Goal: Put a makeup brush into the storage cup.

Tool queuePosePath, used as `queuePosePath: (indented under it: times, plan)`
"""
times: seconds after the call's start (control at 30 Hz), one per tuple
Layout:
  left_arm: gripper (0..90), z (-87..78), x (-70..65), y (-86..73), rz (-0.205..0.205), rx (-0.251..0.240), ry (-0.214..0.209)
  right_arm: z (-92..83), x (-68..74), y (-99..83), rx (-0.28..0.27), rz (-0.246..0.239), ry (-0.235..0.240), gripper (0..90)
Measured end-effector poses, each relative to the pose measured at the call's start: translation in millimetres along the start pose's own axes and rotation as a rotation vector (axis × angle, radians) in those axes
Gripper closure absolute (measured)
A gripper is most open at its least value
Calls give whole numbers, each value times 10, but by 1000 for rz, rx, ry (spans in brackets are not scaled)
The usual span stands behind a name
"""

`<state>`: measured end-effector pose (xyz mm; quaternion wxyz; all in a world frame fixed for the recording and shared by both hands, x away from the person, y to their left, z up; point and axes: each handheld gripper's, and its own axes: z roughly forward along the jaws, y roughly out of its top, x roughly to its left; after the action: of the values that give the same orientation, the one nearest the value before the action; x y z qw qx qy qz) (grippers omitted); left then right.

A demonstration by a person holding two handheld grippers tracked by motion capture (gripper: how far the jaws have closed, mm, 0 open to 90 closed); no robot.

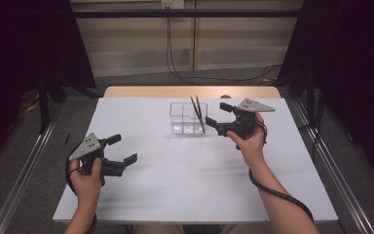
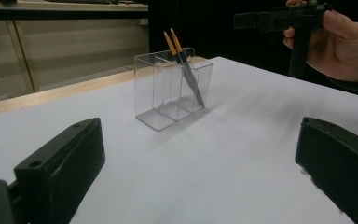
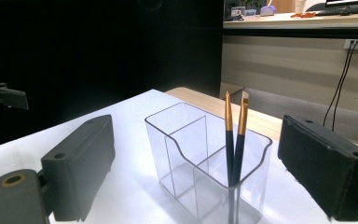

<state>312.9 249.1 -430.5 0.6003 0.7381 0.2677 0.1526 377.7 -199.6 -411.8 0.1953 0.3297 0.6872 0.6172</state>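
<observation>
The left hand-held gripper [image 1: 124,148] hovers over the white rectangular surface [image 1: 185,170], well apart from the clear plastic three-compartment holder [image 1: 188,118] and on the near-left side of it. Its jaws stand released, with nothing between them; in the left gripper view they frame bare surface, with the holder [image 2: 172,88] beyond.

The right hand-held gripper [image 1: 219,116] sits just beside the holder, on its right. Its jaws stand wide and released; in the right gripper view the holder [image 3: 205,158] lies ahead between them, untouched by either pad.

Two dark-handled brushes with gold ferrules [image 1: 197,112] stand tilted in the holder's right-end compartment, crossing near their upper halves. The other two compartments hold nothing.

Progress, as a judgement: both brushes are stowed in the holder and neither gripper carries anything, so the placing work appears done or nearly done. What is left is to draw the right hand-held gripper back from the holder without catching the protruding brush tips.

Clearance: the surface near, left and right of the holder is bare, giving ample room to retreat. Behind the holder the white covering ends close by at a wooden edge strip [image 1: 190,91], so room is least on that side.
</observation>
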Motion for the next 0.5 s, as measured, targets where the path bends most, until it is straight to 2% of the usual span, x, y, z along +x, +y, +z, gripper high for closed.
queuePosePath:
  times: [0.5]
  plan:
    - [13, -1, -6, 7, 1, -2, 2, -160, 16, -19, 18, -29, -12, 68]
